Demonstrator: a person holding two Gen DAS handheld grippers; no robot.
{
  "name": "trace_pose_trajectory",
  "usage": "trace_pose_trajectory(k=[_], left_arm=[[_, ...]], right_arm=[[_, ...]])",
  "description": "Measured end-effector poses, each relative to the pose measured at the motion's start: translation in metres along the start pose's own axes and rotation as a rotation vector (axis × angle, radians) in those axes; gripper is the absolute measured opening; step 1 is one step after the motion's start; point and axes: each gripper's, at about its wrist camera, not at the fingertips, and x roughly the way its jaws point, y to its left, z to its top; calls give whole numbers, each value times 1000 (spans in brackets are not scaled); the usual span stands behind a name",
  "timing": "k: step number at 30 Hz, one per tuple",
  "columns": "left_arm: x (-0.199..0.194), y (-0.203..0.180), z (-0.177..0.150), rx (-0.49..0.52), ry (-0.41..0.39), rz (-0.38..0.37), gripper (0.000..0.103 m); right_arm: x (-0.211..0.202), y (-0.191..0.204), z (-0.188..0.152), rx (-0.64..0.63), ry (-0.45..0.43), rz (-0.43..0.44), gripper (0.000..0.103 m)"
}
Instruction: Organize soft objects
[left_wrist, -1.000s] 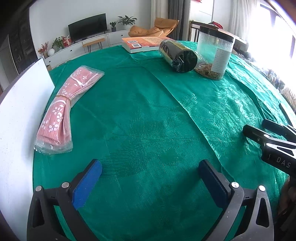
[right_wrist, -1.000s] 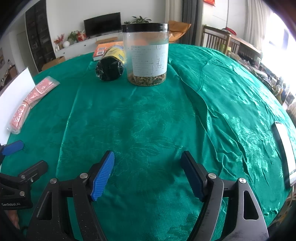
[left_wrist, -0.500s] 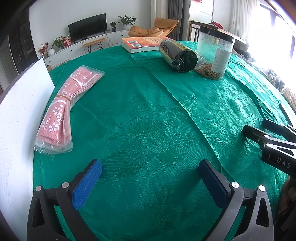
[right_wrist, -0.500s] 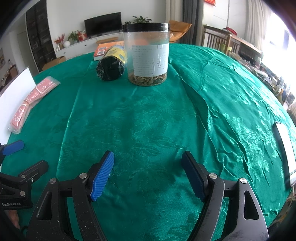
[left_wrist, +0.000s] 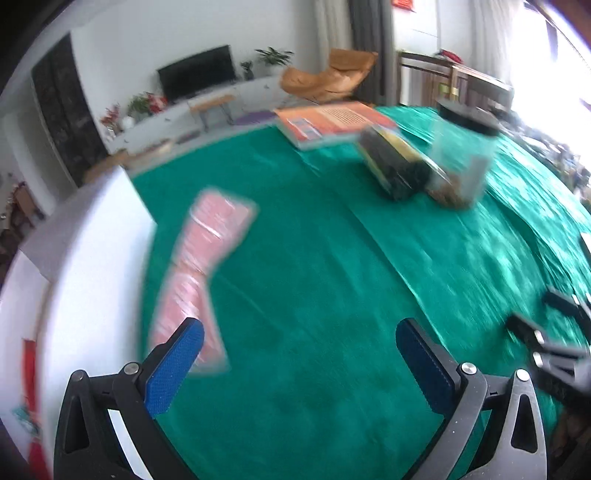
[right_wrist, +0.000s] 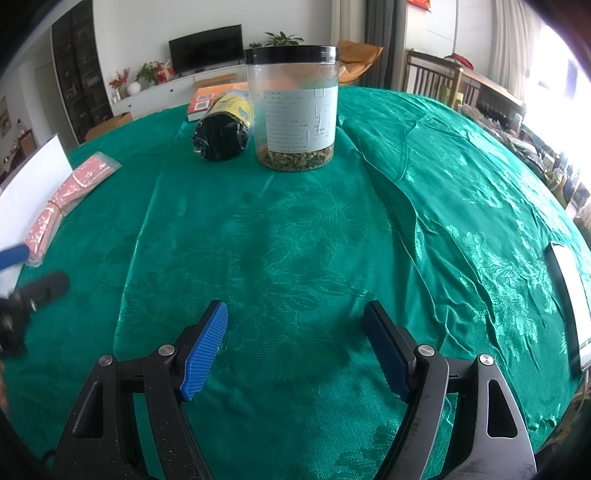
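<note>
Left wrist view: the left gripper (left_wrist: 299, 360) is standing wide open, holding nothing; the pink packet (left_wrist: 201, 273) is lying at 10 o'clock, beside the white board (left_wrist: 92, 266).
Right wrist view: the right gripper (right_wrist: 295, 345) is gaping empty over bare green cloth (right_wrist: 295, 229); the jar (right_wrist: 295, 107) is standing at 12 o'clock.

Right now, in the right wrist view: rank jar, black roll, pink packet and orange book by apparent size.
1. Clear jar, largest.
2. Pink packet and black roll: look similar, not ranked.
3. Orange book, smallest, but farthest away and partly hidden by the roll, so its true size is unsure.
</note>
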Motion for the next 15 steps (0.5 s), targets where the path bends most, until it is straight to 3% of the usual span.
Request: trace_pose_trajectory(k=[6, 8, 12, 15], left_arm=[[49, 58, 35, -149, 94, 169, 103], [64, 56, 36, -101, 120, 212, 103], [86, 55, 33, -105, 188, 163, 103], [93, 65, 24, -201, 211, 104, 103]], right_arm=[[0, 0, 0, 1, 0, 1, 79], [0, 0, 0, 1, -1, 2, 79], [0, 2, 0, 1, -1, 4, 79], [0, 1, 0, 1, -1, 4, 79]])
